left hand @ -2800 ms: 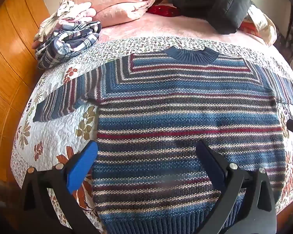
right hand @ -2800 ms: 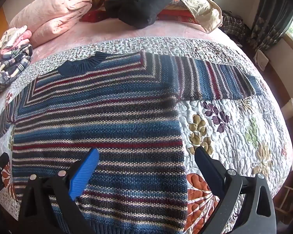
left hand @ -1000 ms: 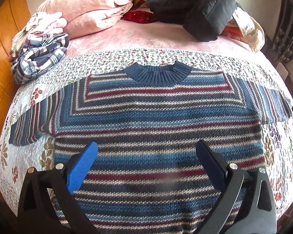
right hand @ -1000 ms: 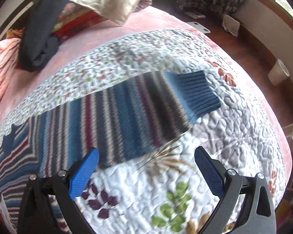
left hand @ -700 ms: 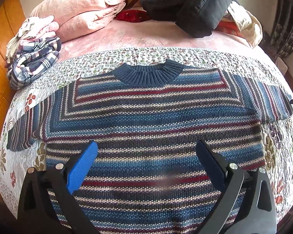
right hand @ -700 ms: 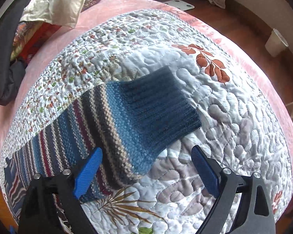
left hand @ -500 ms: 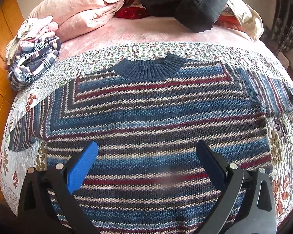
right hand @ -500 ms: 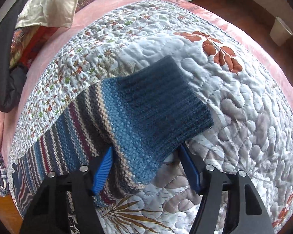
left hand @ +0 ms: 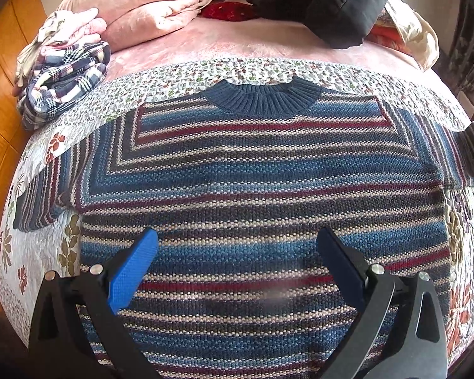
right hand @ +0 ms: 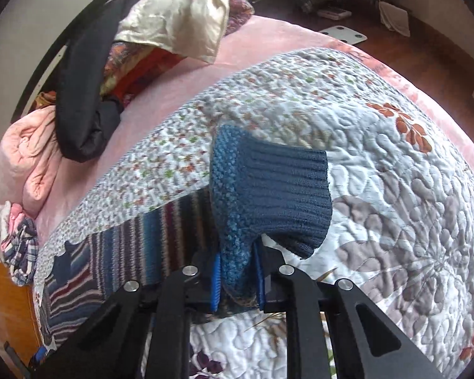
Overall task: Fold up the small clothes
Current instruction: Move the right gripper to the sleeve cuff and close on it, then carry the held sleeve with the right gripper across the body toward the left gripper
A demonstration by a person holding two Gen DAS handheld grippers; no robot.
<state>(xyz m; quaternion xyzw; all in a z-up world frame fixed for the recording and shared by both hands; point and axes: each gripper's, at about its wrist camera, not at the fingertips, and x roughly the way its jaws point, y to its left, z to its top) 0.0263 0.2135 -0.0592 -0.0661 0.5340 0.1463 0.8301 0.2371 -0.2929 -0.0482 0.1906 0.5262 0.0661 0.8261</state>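
A striped knit sweater (left hand: 256,195) lies flat, front up, on a floral quilt (right hand: 394,189) covering a bed, filling the centre of the left wrist view, its navy collar toward the top of the frame. In the right wrist view, the right gripper (right hand: 237,281) has its fingers closed on the navy ribbed sleeve cuff (right hand: 278,195), which is raised off the quilt at frame centre. The left gripper (left hand: 237,268) hovers over the sweater's lower body, fingers spread wide, holding nothing. The sleeve fold looks underway. To do it well, carry the cuff across the chest, keeping the sleeve untwisted, and lay it flat before letting go.
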